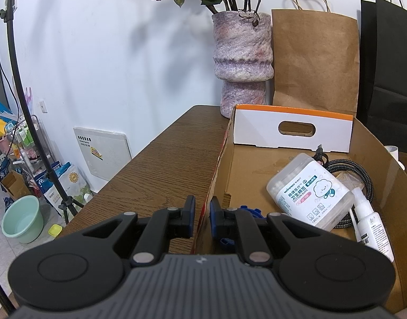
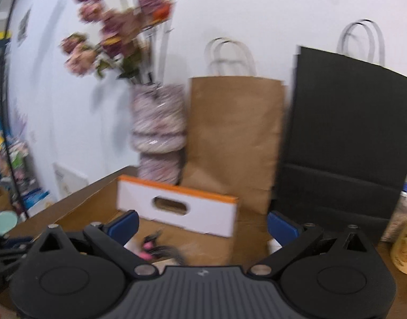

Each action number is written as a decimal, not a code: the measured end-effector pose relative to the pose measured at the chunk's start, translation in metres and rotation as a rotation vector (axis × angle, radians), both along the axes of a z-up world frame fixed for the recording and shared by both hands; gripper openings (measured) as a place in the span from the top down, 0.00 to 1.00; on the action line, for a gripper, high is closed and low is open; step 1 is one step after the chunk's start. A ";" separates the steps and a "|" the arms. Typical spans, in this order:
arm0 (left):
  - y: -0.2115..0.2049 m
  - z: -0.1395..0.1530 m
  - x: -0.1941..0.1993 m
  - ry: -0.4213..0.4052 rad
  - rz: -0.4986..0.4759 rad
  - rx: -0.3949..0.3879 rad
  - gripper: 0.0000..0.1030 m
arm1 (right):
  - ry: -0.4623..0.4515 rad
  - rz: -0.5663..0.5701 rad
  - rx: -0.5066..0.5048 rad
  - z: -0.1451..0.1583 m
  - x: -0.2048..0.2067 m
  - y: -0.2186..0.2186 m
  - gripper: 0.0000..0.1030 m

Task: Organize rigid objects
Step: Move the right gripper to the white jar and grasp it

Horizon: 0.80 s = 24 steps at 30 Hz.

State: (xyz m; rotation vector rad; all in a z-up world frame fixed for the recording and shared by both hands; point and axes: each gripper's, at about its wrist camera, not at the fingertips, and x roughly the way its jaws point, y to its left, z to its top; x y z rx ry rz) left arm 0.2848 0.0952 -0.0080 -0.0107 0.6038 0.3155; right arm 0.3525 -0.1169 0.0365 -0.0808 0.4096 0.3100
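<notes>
An open cardboard box [image 1: 243, 159] with a white, orange-edged handle flap [image 1: 293, 133] sits on the wooden table [image 1: 163, 164]. My left gripper [image 1: 202, 214] is shut on the box's left wall, which passes between its blue pads. Inside lie a cotton bud jar [image 1: 309, 194], a white spray bottle [image 1: 370, 226], a braided cable [image 1: 360, 175] and a blue item [image 1: 250, 210] partly hidden by the fingers. My right gripper [image 2: 204, 226] is open above the box [image 2: 97, 207], with nothing between its pads. A black and pink cable end [image 2: 152, 247] shows below it.
A mottled vase [image 1: 242, 61] of dried flowers, a brown paper bag [image 1: 315, 61] and a black bag [image 1: 389, 79] stand behind the box against the wall. A yellow mug [image 2: 405, 247] sits at the right. A light stand [image 1: 30, 122] and green basin [image 1: 22, 222] are on the floor to the left.
</notes>
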 end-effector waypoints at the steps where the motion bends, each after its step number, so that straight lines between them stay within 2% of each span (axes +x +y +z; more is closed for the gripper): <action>1: 0.000 0.000 0.000 0.000 0.000 0.001 0.88 | 0.000 -0.020 0.011 0.003 0.003 -0.008 0.00; 5: -0.001 0.000 -0.001 -0.001 -0.001 0.002 0.88 | -0.005 -0.107 0.003 0.006 0.014 -0.034 0.00; 9: -0.001 0.000 -0.001 -0.001 0.000 0.001 0.88 | 0.029 -0.183 0.033 -0.002 0.031 -0.064 0.00; 16: -0.001 -0.001 -0.001 -0.001 0.000 0.002 0.88 | 0.157 -0.312 0.041 -0.048 0.069 -0.100 0.00; 21: -0.002 -0.001 -0.001 -0.001 0.000 0.003 0.88 | 0.243 -0.330 0.022 -0.079 0.087 -0.105 0.01; 24: -0.002 -0.001 -0.001 -0.002 0.000 0.003 0.88 | 0.249 -0.331 -0.006 -0.090 0.092 -0.101 0.01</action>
